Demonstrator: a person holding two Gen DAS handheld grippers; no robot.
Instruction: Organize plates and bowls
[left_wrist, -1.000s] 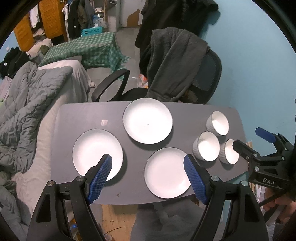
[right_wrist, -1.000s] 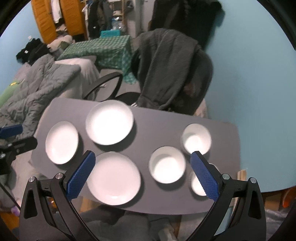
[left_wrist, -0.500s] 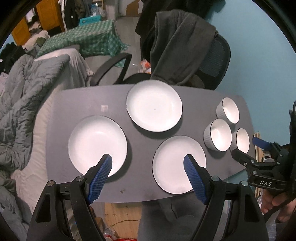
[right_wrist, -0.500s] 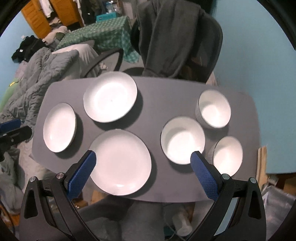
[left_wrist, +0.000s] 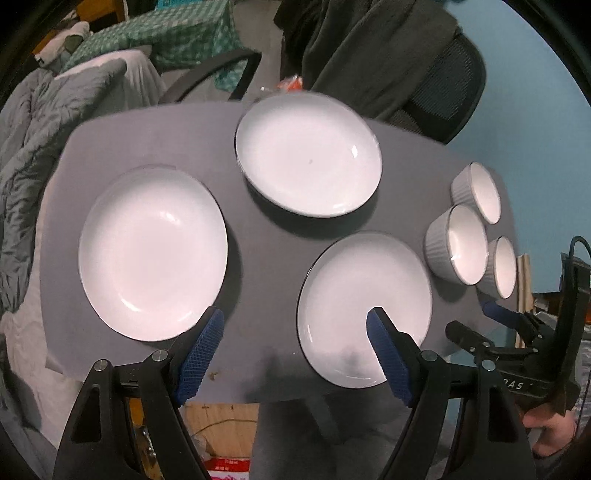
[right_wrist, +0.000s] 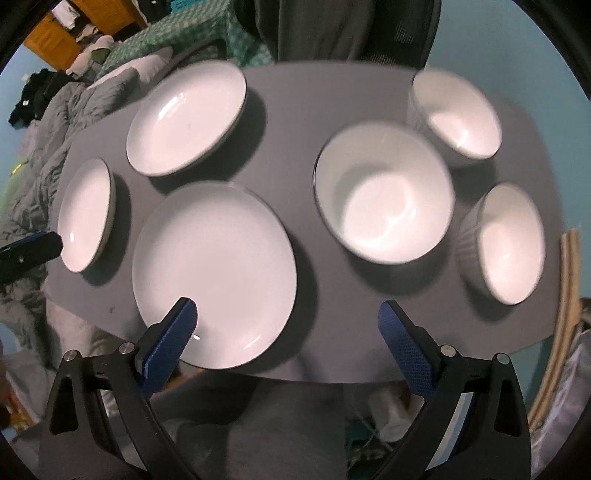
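Above grey oval desk (left_wrist: 258, 229): three round white plates (left_wrist: 153, 253) left, three white ribbed bowls (right_wrist: 384, 192) right, unstacked. Left tongs (left_wrist: 295, 354), right tongs (right_wrist: 288, 341) gape wide, empty, hovering near edge, likely choosing first pick.

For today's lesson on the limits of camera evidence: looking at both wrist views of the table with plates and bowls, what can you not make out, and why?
- Near plate, left wrist view: its near rim is partly covered by the left gripper finger.
- Farthest-right bowl, left wrist view: partly hidden behind the middle bowl.
- Bowls' rims, right wrist view: smeared by motion blur.
- Right gripper, left wrist view: handle cut off by the frame edge.
- Table legs: hidden below the top.
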